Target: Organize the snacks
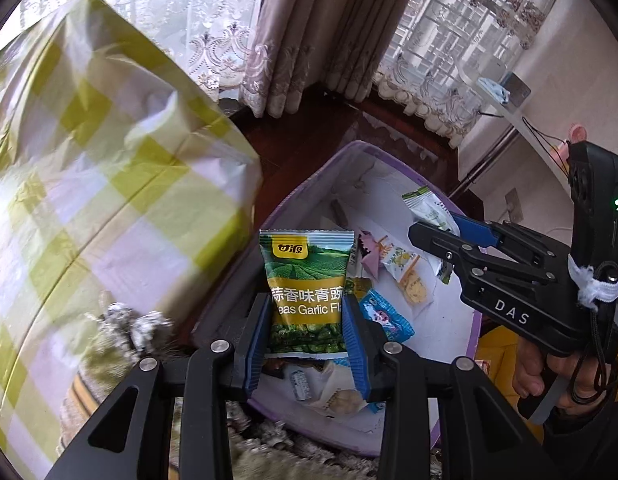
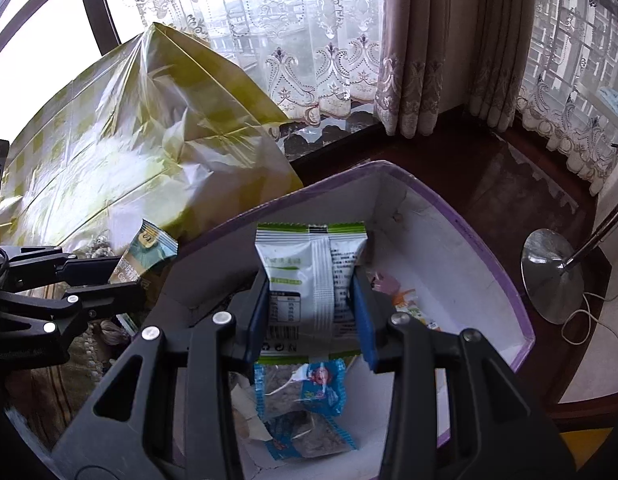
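My left gripper (image 1: 307, 322) is shut on a green and yellow garlic pea packet (image 1: 307, 280), held upright over the near left edge of a white box with a purple rim (image 1: 349, 148). My right gripper (image 2: 311, 308) is shut on a white and green snack packet (image 2: 311, 276), held above the same box (image 2: 461, 220). Each gripper shows in the other's view: the right one (image 1: 433, 236) with its packet (image 1: 427, 210), the left one (image 2: 129, 280) with its packet (image 2: 149, 250). Several small wrapped snacks (image 1: 389, 312) lie inside the box, among them a blue one (image 2: 321, 384).
A large green and white checked plastic bag (image 1: 89, 184) stands left of the box, close against it. Curtains (image 1: 329, 40) and a dark wooden sill are behind. A lamp base (image 2: 553, 276) with a cord stands on the floor to the right. A fuzzy rug (image 1: 269, 452) lies under the box.
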A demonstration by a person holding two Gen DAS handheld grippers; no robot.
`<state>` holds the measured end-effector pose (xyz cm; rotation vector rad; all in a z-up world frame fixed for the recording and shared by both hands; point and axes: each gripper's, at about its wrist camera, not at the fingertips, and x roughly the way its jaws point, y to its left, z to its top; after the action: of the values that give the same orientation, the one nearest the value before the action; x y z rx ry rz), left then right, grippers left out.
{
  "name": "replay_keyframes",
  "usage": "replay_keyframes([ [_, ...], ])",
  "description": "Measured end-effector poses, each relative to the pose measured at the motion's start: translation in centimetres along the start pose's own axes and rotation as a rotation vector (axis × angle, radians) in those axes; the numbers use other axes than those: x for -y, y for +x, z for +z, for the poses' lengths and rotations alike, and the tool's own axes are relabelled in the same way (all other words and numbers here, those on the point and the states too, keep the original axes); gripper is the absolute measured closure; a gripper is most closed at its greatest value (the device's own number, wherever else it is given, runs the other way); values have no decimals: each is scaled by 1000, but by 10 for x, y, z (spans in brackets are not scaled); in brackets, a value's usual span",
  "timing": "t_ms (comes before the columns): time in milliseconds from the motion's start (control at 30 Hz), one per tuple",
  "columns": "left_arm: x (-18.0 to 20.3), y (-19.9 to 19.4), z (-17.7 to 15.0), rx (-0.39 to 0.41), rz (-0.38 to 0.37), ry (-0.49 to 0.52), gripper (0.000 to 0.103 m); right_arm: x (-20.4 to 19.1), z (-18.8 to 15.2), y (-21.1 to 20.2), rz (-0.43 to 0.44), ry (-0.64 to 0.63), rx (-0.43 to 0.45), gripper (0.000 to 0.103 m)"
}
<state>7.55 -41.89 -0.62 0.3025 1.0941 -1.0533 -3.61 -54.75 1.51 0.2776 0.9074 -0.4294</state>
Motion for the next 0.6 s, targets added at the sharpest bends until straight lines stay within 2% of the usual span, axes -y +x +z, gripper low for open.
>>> replay_keyframes([
  [200, 5, 12, 6, -27, -40, -16, 65, 18, -3, 0, -42, 17, -4, 61],
  [433, 1, 9, 0, -36, -27, -67, 62, 28, -4, -4, -49, 30, -13, 58],
  [567, -12, -9, -14, -7, -25, -135, 43, 28, -7, -15, -61, 25, 1, 38],
  [600, -14, -11, -17, 0, -33, -152, 42, 27, -8, -19, -66, 17, 5, 36],
])
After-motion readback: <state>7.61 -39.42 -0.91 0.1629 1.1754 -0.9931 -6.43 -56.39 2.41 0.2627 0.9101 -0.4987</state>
